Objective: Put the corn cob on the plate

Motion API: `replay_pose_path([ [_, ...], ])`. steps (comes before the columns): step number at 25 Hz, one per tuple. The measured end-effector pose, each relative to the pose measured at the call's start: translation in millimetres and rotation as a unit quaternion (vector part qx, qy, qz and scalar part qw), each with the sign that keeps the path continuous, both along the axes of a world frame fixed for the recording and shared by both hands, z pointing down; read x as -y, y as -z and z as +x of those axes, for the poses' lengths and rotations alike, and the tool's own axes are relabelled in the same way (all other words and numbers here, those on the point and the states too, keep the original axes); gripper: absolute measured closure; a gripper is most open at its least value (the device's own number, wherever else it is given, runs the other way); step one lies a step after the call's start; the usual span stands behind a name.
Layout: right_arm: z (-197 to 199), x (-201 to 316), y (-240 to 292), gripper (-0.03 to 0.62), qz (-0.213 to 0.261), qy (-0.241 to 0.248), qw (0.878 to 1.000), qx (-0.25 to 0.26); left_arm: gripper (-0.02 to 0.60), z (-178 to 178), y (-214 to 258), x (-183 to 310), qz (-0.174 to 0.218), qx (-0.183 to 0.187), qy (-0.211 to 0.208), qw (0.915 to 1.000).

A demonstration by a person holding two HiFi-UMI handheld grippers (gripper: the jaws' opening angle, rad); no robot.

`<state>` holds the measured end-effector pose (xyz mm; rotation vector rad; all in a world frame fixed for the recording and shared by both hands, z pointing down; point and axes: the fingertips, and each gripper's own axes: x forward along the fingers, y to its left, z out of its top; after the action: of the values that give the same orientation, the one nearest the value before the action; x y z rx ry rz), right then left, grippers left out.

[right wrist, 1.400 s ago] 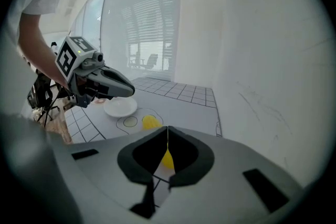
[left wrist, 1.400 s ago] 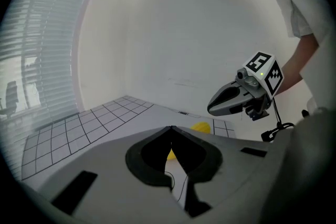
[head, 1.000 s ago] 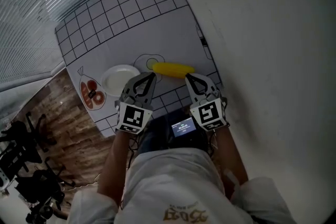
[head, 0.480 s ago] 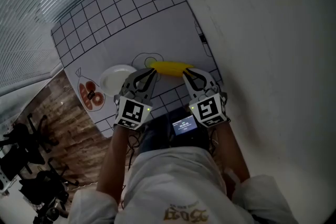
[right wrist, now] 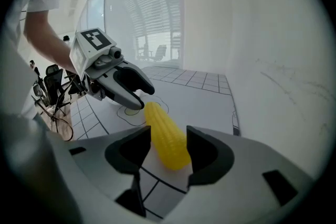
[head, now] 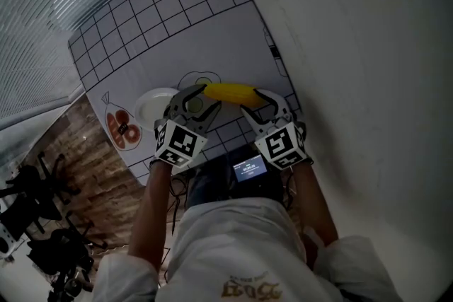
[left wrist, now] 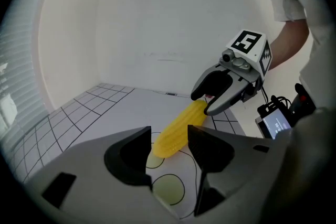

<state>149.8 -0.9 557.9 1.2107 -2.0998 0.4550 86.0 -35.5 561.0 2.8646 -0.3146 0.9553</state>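
My left gripper and right gripper, jaws just opened, each bracket one end of the corn cob without pressing it. It lies on the mat beside the plate, seemingly for a two-ended lift.

Corn: yellow, ribbed kernel rows. Plate: white. Mat: pale grey, black grid lines, one yellow-green disc outlined in black. Left gripper and right gripper: grey. Cubes: black-and-white square markers. Floor: brown wood grain.
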Motion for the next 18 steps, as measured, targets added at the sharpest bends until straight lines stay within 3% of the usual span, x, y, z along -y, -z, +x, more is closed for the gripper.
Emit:
replay_pose_path([
  [9, 2.2, 0.4, -17.3, 0.297, -0.031, 0.016, 0.999, -0.013, 0.311, 10.6, -18.7, -1.1, 0.001, 0.045, -0.066, 0.9968],
  [18, -1.4, 5.4, -33.1, 0.287, -0.052, 0.042, 0.997, -0.036, 0.29, 27.0, -32.4, -9.9, -0.011, 0.072, -0.134, 0.9884],
])
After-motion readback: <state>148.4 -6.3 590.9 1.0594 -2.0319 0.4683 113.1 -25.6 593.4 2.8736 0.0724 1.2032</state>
